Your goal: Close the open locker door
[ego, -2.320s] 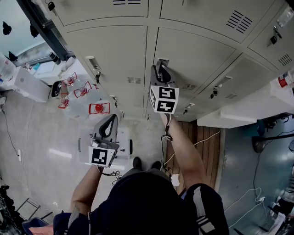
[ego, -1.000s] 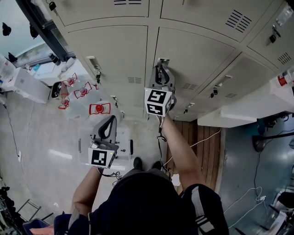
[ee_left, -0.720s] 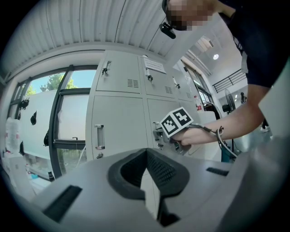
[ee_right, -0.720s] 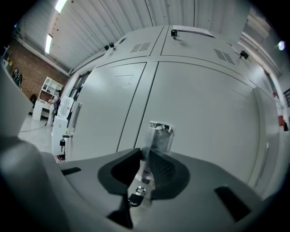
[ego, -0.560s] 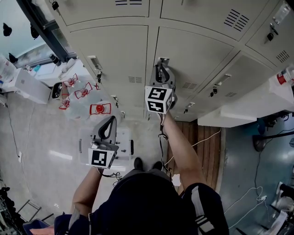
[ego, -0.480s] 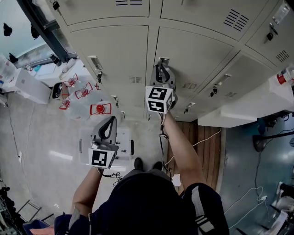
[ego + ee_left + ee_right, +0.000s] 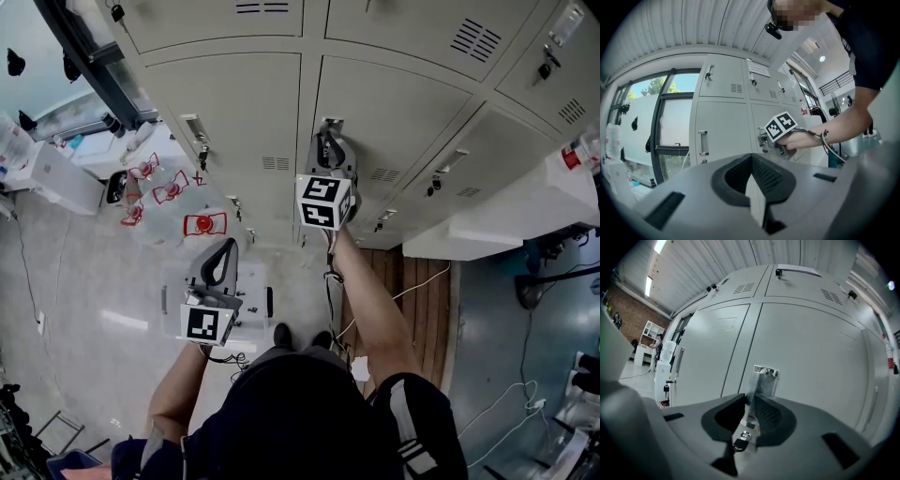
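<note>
Two grippers, one handle, one key. The right gripper (image 7: 751, 401) has its jaws pinched on the metal handle (image 7: 765, 377) of a locker door (image 7: 403, 103). The handle stands upright between the pads, its top showing above them. A dark key (image 7: 739, 444) sits just below the handle. The door looks flush with the doors beside it. The left gripper (image 7: 751, 158) is well apart from the handle, to its left, its jaws pressed together on nothing.

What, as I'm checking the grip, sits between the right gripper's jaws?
The locker door's metal handle stands between the right gripper's jaws, which are closed on it; a key shows just below. The right gripper view shows this.
</note>
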